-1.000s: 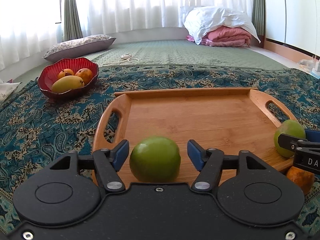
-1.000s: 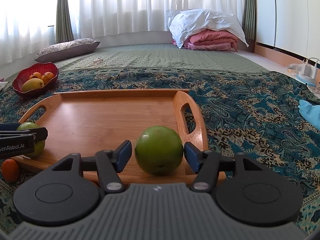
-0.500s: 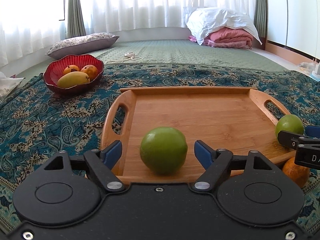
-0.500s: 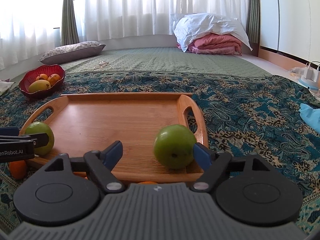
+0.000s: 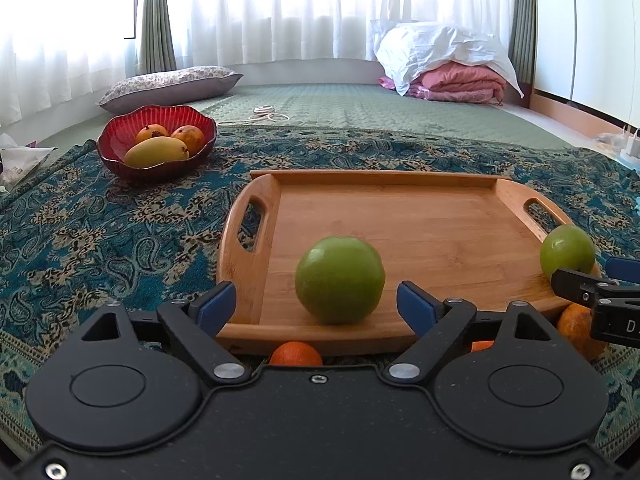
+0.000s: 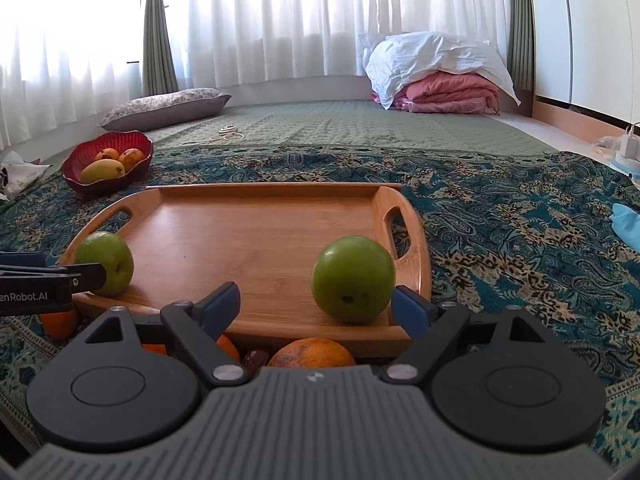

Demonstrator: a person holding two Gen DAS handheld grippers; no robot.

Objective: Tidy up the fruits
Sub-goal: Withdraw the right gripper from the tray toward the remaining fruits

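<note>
Two green apples rest on the wooden tray (image 5: 400, 208) near its front edge. In the left wrist view one apple (image 5: 340, 279) sits just ahead of my open left gripper (image 5: 316, 306), untouched; the other apple (image 5: 567, 251) is at the tray's right front corner. In the right wrist view that second apple (image 6: 353, 279) sits on the tray (image 6: 260, 232) ahead of my open right gripper (image 6: 316, 306), nearer the right finger; the first apple (image 6: 106, 263) is at left. Oranges (image 6: 312, 353) (image 5: 296, 354) lie on the cloth below the tray's front edge.
A red bowl (image 5: 120, 152) holding a mango and other orange-yellow fruit stands at the back left on the patterned blue cloth (image 5: 100, 240). A pillow and folded bedding lie on the green mat beyond. A light blue item (image 6: 628, 224) lies at the right.
Both grippers opened and drew back from the green apples, leaving them on the tray. Oranges in front of the tray have come into view.
</note>
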